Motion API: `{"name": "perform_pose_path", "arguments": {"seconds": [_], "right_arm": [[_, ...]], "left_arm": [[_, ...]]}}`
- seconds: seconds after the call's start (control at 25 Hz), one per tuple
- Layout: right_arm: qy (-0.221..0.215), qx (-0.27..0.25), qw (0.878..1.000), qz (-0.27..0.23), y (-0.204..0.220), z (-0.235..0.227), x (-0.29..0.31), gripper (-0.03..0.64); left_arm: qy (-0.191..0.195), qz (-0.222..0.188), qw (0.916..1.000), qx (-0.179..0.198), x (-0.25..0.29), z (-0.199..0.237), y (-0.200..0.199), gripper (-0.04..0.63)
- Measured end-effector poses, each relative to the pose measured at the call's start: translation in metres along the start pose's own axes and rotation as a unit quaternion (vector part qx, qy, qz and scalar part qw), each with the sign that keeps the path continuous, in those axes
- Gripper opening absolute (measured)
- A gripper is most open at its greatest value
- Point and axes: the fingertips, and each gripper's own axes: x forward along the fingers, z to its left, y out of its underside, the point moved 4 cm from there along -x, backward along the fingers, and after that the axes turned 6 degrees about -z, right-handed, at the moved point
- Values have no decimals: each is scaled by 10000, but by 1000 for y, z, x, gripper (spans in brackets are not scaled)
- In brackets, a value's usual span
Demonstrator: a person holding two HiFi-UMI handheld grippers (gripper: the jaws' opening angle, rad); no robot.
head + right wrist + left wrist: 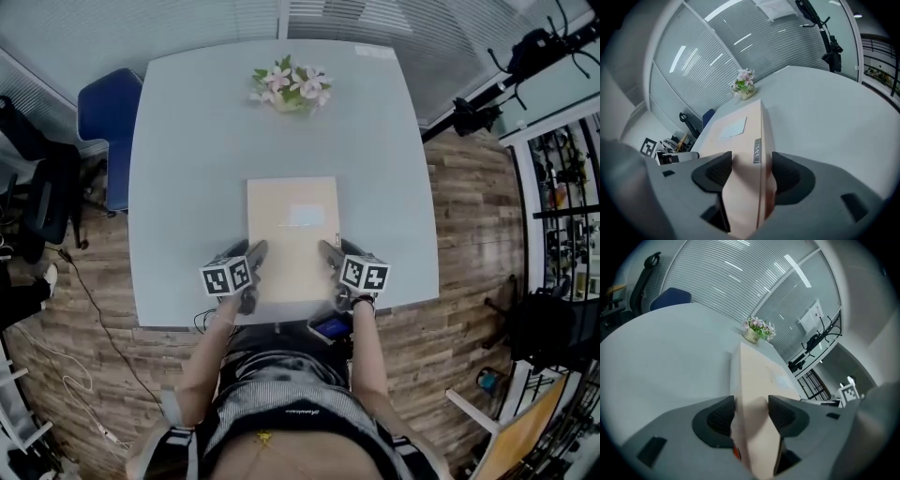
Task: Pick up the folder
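A pale grey table [187,141] fills my view, with a small pot of pink and white flowers [292,87] near its far edge. A blue chair [108,112] stands at the table's far left corner, and a black office chair [42,202] sits nearby on the wood-plank floor [469,216]. I see slatted blinds [94,28] behind, a black stand [478,112] at right and a thin cable [91,302] trailing over the floor at left.

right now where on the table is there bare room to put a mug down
Two bare strips of table: left of the folder up to the left edge, and right of it to the right edge. A bare band lies between the folder and the flower pot. The near edge is crowded: the left gripper and right gripper flank the folder.
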Motion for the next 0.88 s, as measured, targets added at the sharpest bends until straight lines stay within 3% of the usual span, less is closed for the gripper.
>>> {"name": "perform_pose_path", "arguments": {"seconds": [0.4,0.64,0.88], "right_arm": [[-69,-135,9999,-39,-10,10,-10,241],[-197,-330,9982,-459,-37,26,-35,242],[-274,-537,9937,-944,-65,49,-69,258]], "left_arm": [[-212,-45,9995,249,-10,-13,-7,204],[-66,-421,9981,434,-28,-39,-32,204],[-70,-1038,9911,836,-61,-75,-70,201]]}}
